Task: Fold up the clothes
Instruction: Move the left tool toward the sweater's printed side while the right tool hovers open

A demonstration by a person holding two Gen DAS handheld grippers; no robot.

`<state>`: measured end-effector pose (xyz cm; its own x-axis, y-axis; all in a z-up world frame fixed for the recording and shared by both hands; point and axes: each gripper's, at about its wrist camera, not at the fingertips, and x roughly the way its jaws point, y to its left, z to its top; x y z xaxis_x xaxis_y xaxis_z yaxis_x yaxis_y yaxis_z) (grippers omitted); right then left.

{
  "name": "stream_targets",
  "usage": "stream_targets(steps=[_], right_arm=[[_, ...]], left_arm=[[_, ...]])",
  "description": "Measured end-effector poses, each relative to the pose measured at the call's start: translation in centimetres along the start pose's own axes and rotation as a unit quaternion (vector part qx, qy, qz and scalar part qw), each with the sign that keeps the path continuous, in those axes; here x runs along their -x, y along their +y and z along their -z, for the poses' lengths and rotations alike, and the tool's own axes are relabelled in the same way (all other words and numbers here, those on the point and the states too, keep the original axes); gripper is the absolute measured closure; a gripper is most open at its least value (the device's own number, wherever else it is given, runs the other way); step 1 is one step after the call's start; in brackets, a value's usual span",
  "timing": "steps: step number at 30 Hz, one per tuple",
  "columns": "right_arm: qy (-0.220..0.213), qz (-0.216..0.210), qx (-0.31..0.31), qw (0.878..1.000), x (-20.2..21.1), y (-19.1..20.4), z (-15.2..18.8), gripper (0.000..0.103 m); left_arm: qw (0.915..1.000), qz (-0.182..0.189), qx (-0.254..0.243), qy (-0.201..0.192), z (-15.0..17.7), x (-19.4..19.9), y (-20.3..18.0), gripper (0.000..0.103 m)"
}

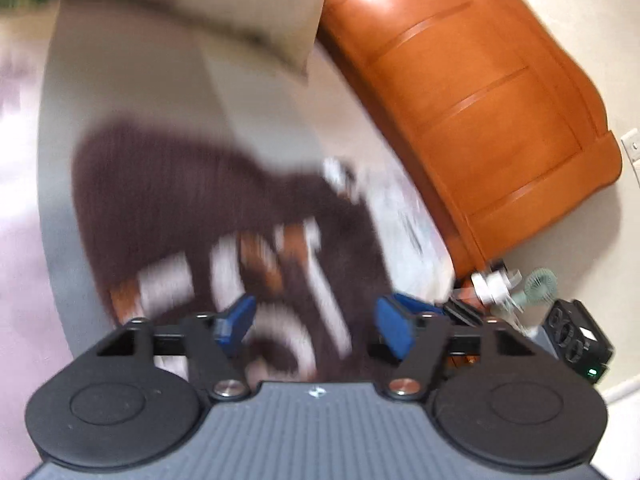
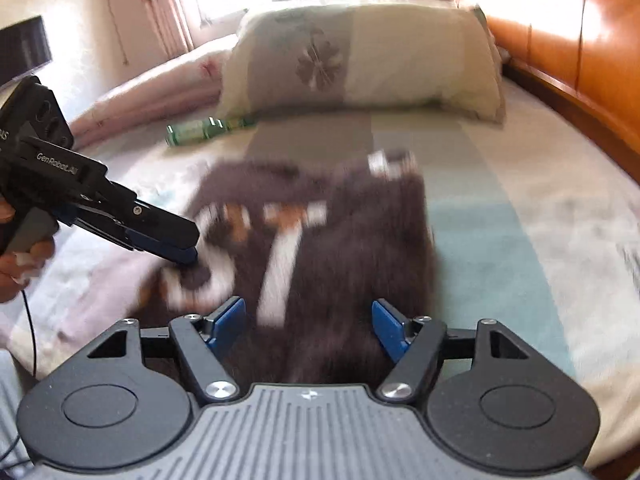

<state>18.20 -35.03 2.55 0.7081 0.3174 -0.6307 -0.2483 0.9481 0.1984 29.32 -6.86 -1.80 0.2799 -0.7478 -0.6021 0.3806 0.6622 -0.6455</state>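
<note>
A dark brown garment point(image 2: 332, 232) with a white and orange print lies spread on the bed, blurred by motion in both views. A white tag point(image 2: 380, 160) shows at its far edge. My right gripper point(image 2: 308, 326) hovers open over the garment's near edge, with nothing between its blue pads point(image 2: 228, 322). In the right wrist view my left gripper point(image 2: 182, 250) reaches in from the left, held by a hand point(image 2: 20, 264), its tip at the garment's left edge. In the left wrist view the left gripper point(image 1: 316, 326) is open above the printed part of the garment point(image 1: 192, 200), holding nothing.
The bed has a grey, white and teal striped sheet point(image 2: 500, 240). A large pillow point(image 2: 360, 60) lies at the head, a green bottle point(image 2: 200, 132) beside it, and a pink quilt point(image 2: 140, 100) to the left. An orange wooden headboard point(image 1: 480, 100) runs along the right. Black devices point(image 1: 576, 336) and a small fan point(image 1: 540, 284) sit off the bed.
</note>
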Motion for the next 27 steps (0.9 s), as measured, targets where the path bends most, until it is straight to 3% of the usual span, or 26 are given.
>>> stream_targets(steps=[3,5,8,12,16,19,22,24,27], right_arm=[[-0.003,0.0,0.01,1.0,-2.1,-0.1,-2.2,0.026],[0.02,0.0,0.004,1.0,-4.4,-0.7,-2.8,0.026],[0.047,0.015,0.007,0.999,-7.4,-1.8,-2.3,0.025],[0.044,-0.003,-0.012,0.999,-7.8,-3.1,-2.4,0.024],[0.042,-0.008,-0.003,0.999,-7.0,-2.4,-4.2,0.024],[0.016,0.019,0.029,0.999,-7.2,-1.7,-5.6,0.012],[0.066,0.026,0.012,0.997,-10.5,-3.0,-5.4,0.011],[0.061,0.019,0.003,0.998,-9.9,-3.3,-5.2,0.012],[0.032,-0.003,-0.016,0.999,-5.8,-2.8,-5.2,0.012]], left_arm=[[0.9998,0.005,0.019,-0.003,-2.4,-1.0,0.8,0.029],[0.9995,-0.02,0.025,0.005,-2.8,-2.4,1.7,0.03],[0.9996,-0.021,0.016,0.006,-3.0,-3.5,2.5,0.029],[0.9986,-0.051,-0.014,0.005,-3.2,-4.4,2.1,0.03],[0.9991,-0.04,0.009,-0.005,-4.0,-3.3,1.8,0.03],[0.9988,-0.046,0.012,-0.01,-3.6,-2.5,1.8,0.028],[0.9985,-0.051,0.015,-0.015,-3.2,-1.7,1.8,0.036],[0.9982,-0.055,0.018,-0.019,-3.0,-1.2,1.8,0.036],[0.9977,-0.06,0.021,-0.024,-2.6,-0.4,1.9,0.033]])
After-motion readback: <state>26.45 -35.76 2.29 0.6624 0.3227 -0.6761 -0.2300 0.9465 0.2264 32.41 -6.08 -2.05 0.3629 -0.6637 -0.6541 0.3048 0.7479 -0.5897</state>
